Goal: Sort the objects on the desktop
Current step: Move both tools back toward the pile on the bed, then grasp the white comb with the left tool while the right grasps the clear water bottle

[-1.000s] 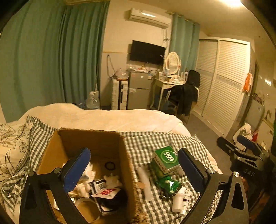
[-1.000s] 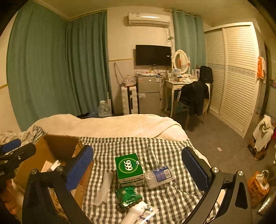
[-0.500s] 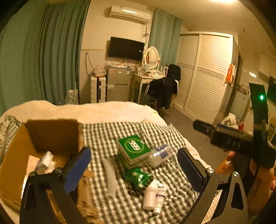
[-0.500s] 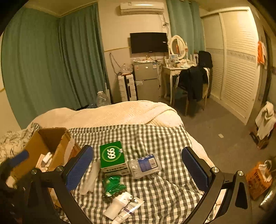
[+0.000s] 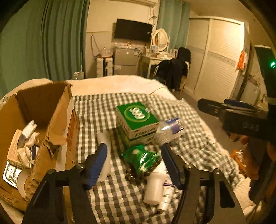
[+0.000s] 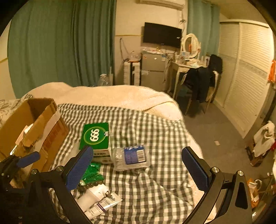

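Here the green packet [image 5: 142,159] lies lengthwise between the left gripper's [image 5: 134,165] closing, untouching jaws; right gripper [image 6: 138,167] gapes empty.

Bedroom, warm yellow lighting, dim. Teal curtains [image 6: 65,44] cover the left wall and a second panel [image 6: 198,25] hangs right of the TV. Wall-mounted TV [image 6: 162,34] is off; AC unit [image 6: 162,2] sits above it at the frame edge. Below the TV: small grey fridge [image 6: 152,69], white stacked unit [image 6: 132,73] just left of it. White vanity desk [image 6: 186,66] with oval mirror [image 6: 189,43], dark jacket draped over its chair [image 6: 200,82]. White louvred wardrobe [image 6: 245,77] along the right wall. Grey floor [image 6: 215,131]. Bed has a cream blanket [image 6: 107,96] and a grey-white checked cover [image 6: 155,137].
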Tool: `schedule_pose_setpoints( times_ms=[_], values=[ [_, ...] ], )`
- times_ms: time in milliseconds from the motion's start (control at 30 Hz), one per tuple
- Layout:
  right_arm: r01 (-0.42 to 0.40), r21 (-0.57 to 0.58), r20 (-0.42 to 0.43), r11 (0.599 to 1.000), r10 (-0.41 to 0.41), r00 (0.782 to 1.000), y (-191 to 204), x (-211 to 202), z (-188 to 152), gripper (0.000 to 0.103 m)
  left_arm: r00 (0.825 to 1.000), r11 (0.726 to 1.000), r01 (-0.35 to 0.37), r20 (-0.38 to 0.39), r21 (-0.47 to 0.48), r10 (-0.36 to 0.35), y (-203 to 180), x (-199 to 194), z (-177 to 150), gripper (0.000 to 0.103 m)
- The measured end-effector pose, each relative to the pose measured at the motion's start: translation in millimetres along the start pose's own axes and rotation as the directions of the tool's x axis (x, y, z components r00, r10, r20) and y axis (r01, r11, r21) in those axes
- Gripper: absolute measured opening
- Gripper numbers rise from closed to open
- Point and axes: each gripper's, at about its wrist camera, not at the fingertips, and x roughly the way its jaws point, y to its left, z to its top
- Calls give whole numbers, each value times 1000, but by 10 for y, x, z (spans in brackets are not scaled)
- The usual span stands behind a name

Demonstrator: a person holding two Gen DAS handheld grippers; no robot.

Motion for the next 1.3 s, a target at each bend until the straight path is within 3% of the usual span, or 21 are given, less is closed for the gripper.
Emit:
schedule_pose_setpoints(
  times_ms=[233,300,467,667,967,1300],
  values=[
    [-23,19,-63,1000,24,998,-93,342,-74,103,986,992,-73,-155,-103,57,232,507,-138,61],
    [-26,39,-78,999,29,997,-127,418,-95,103,976,985,-132,-189,-111,110,288,626,-178,61],
    [-47,52,-110,998,52,993,-150,609,-146,103,963,980,-173,-227,-97,148,314,827,-231,60],
    [-49,-12,-159,999,46,986,-42,924,-274,103,931,969,-229,-313,-94,189,403,1039,-292,48],
    [-90,-21,-198,996,84,977,65,1256,-383,103,932,972,-217,-314,-88,180,383,1033,-309,21],
    [-113,-26,-262,993,102,960,96,1565,-465,100,952,982,-149,-286,-114,111,389,1024,-235,19]
  ],
)
